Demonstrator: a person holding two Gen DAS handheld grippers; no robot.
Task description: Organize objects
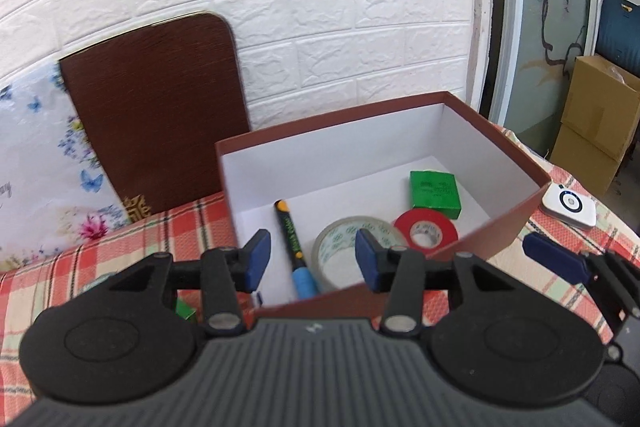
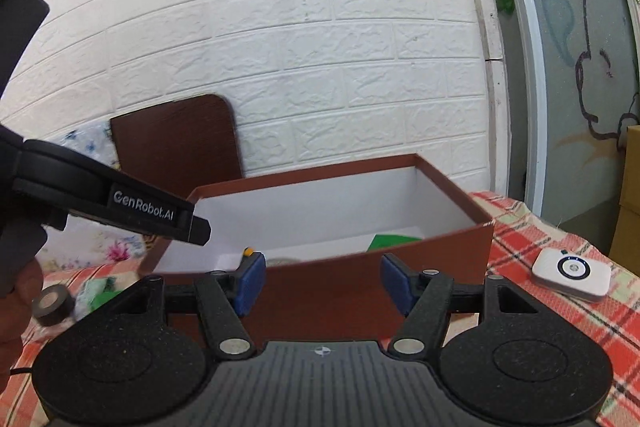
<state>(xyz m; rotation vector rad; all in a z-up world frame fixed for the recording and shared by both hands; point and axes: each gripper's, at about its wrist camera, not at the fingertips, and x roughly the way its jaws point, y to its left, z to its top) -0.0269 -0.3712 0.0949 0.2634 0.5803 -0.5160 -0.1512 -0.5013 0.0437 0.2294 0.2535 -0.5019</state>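
While my left gripper [image 1: 308,259] hangs over the near wall of the brown box [image 1: 516,215], its blue pads stand apart with nothing between them, pointed down into the white interior as if done with a drop there. Farthest left, on the checked tablecloth [image 2: 560,327], a black tape roll [image 2: 54,305] and some green pieces [image 2: 100,293] lie outside the box, not yet sorted. Behind them a dark brown board [image 1: 156,115] leans on the white brick wall, out of the way.

Moving rightward into the box: a pen [image 1: 294,251] with an orange cap and blue end lies lengthwise near the left wall, a clear tape roll [image 1: 344,251] lies flat just beside it, a red tape roll [image 1: 426,233] touches or nearly touches that one, and a green box [image 1: 436,193] sits farther back toward the right wall. They are laid flat and side by side, I judge, so each keeps its own patch of floor.

My right gripper [image 2: 322,281] comes next, held low in front of the box's near wall, its jaws moderately wide and empty. I judge it is ready for the next pick.

Farthest right, a small white device [image 2: 572,277] with a round ring on top rests on the cloth, apart from the box, and looks the likeliest candidate for that hand.
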